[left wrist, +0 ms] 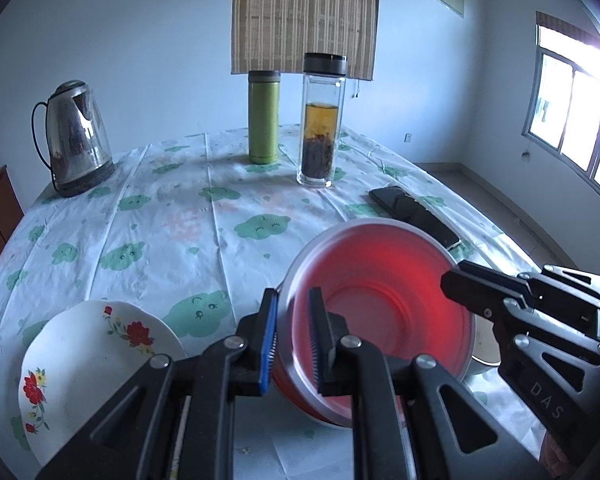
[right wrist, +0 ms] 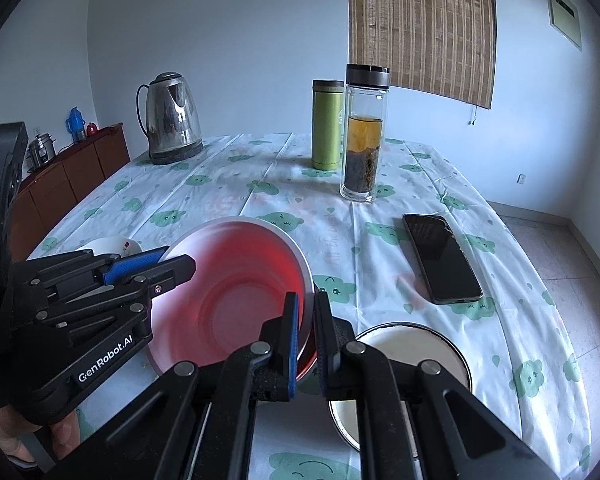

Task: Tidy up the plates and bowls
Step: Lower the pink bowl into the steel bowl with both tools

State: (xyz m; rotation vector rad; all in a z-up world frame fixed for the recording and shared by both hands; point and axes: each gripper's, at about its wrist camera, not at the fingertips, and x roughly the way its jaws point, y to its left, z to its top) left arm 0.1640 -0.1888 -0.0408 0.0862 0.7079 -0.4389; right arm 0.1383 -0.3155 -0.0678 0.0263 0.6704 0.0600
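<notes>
Left wrist view: your left gripper (left wrist: 293, 334) has its jaws shut on the near-left rim of the red translucent plastic bowl with the pale rim (left wrist: 384, 308), one blue pad outside the wall, one inside. The bowl is tilted, its mouth toward the camera. Your right gripper (left wrist: 452, 280) comes in from the right and meets the opposite rim. The white ceramic plate with red flower print (left wrist: 96, 364) lies just left of the bowl on the surface (left wrist: 172, 232), which is covered with a green-cloud cloth. The steel kettle (left wrist: 76, 136), green flask (left wrist: 264, 118) and glass tea bottle (left wrist: 320, 120) stand well back.

Right wrist view: the right gripper's jaws are shut on the bowl's right rim, and the left gripper holds the far rim. A cream enamel dish with a dark rim (right wrist: 432, 344) sits just right of the bowl, partly under the gripper. The black phone (right wrist: 440, 260) lies beyond it.

Judgement: you are mid-carry, with the bowl shared between both grippers and not yet set down. Next, level it and seat it, probably in the dish or on the plate, and release both sides together. Open room is the middle of the surface. Mind the phone on the right and the near edge.
</notes>
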